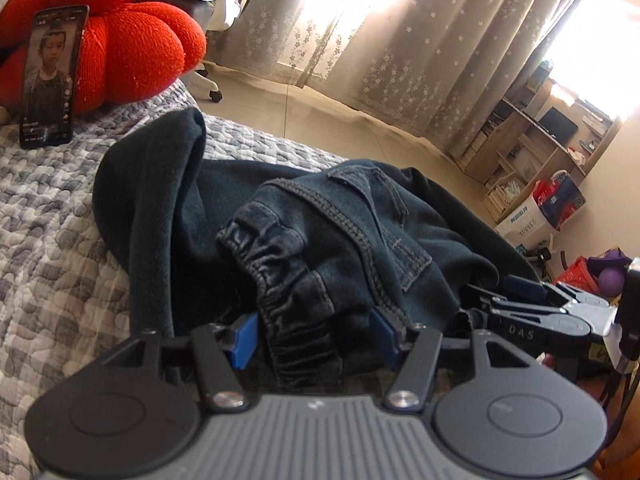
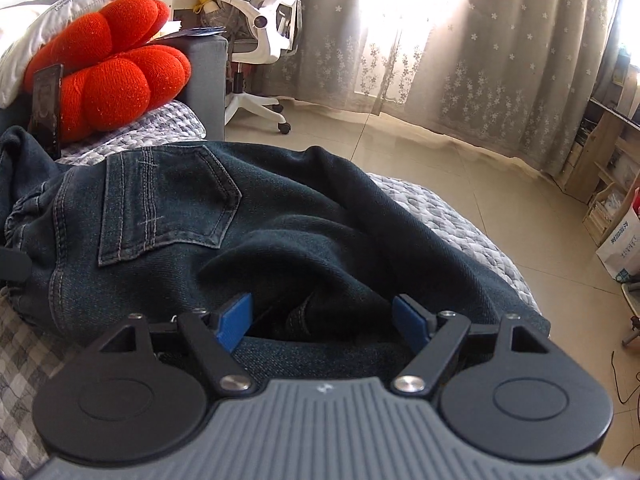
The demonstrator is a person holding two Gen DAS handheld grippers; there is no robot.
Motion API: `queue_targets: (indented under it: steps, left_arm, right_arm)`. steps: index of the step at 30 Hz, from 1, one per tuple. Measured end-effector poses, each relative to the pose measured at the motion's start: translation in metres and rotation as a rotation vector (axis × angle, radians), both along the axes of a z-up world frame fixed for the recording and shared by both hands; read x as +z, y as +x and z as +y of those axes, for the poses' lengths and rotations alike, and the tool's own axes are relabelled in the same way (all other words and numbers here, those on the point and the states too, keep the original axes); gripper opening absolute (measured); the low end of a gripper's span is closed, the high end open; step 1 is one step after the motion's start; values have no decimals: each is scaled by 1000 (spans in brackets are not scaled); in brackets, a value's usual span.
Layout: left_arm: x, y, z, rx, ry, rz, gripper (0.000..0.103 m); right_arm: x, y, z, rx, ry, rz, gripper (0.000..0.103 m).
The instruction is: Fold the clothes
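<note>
On quilted bedcover (image 1: 48,220), crumpled dark denim jeans (image 2: 280,208) between spread blue pads of both hand-held grippers (image 1: 312,332) (image 2: 324,320).

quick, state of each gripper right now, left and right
Left gripper: open, jaws either side of the jeans' elastic waistband.
Right gripper: open, jaws around a fold of the jeans, not clamped.

We read "DAS" on the black arm of the right gripper (image 1: 532,330), right of our fingers; the white pillow's (image 2: 52,20) grey print is partly legible: "Lovely but".
</note>
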State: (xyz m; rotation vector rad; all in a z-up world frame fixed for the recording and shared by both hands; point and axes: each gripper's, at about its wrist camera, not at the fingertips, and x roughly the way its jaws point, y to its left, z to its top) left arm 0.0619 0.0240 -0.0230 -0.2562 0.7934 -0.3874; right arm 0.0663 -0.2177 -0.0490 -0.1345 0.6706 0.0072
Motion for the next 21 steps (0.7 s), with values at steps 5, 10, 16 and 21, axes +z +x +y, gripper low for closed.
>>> queue_targets:
  steps: [5, 10, 16, 21]
  left_arm:
    - [-10, -5, -15, -49, 57, -56, 54]
    - [-9, -12, -22, -67, 77, -124, 33]
    - [32, -32, -5, -20, -7, -325, 5]
    - [46, -38, 7, 22, -65, -367, 5]
  right_arm:
    - [-9, 5, 1, -10, 11, -14, 78]
    - [-4, 5, 4, 4, 30, -44, 33]
    - [20, -8, -11, -83, 118, -102, 6]
    - [37, -26, -15, -94, 174, -151, 5]
